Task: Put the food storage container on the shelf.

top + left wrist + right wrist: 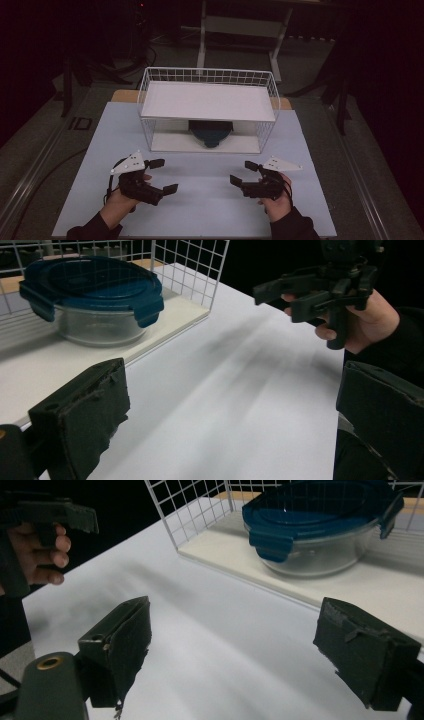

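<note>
Clearly your target is the glass container (95, 320) with the blue clip-on lid (90, 285); it sits on the lower board of the white wire rack (207, 80), under the upper shelf (207, 100), at about twelve o'clock from both of your hands on the desk (200, 200). Your left claw (163, 176) hovers with its jaws wide apart and nothing between them; your right claw (243, 172) is likewise spread and empty, and both hang over the bare desk well short of the rack.

Expect the container to be heavy for its size, rigid, and smooth on the glass wall, so the pads could slip there; it will also break if it drops off the rack's edge. The lid looks like hard plastic with four side latches (270, 545), and those latches or the lid's rim give a better bite than the glass. Whether anything is inside is hard to tell through the wall, though it looks empty. The shelf above leaves little headroom, so I judge a low approach from the open front at six o'clock, one claw at each side, to be safest.
</note>
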Tool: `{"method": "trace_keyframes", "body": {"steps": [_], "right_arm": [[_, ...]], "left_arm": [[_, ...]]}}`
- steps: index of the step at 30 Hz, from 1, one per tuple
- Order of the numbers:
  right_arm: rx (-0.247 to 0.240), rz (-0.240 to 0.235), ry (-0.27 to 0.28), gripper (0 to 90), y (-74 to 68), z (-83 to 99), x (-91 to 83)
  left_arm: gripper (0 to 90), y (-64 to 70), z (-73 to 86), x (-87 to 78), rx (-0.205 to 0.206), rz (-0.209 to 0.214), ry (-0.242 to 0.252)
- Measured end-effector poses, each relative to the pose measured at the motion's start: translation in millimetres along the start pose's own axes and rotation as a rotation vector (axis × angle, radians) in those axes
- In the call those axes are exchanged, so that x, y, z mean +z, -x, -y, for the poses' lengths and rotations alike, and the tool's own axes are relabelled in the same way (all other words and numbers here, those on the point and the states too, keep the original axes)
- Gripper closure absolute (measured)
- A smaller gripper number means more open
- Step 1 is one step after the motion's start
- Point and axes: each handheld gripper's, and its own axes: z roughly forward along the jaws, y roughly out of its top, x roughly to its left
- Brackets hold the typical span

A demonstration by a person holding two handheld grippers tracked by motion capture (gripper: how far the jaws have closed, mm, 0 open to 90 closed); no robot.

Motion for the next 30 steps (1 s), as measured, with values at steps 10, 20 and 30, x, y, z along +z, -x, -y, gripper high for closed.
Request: {"method": "trace_keyframes", "body": {"steps": [10, 20, 30], "right_arm": [[-0.011, 0.040, 0.003, 14.8, 3.1, 13.2, -22.4], [-0.021, 0.069, 0.001, 14.8, 7.7, 27.3, -38.9], [-0.007, 0.090, -0.021, 14.8, 23.1, 41.8, -38.2]], "left_arm": [[0.7, 3.1, 5.6, -9.9, 0.001, -0.005, 0.009], [0.7, 6.7, 19.6, -12.8, 0.004, -0.006, 0.036], [0.7, 1.6, 29.5, -5.6, 0.007, -0.020, 0.020]]}}
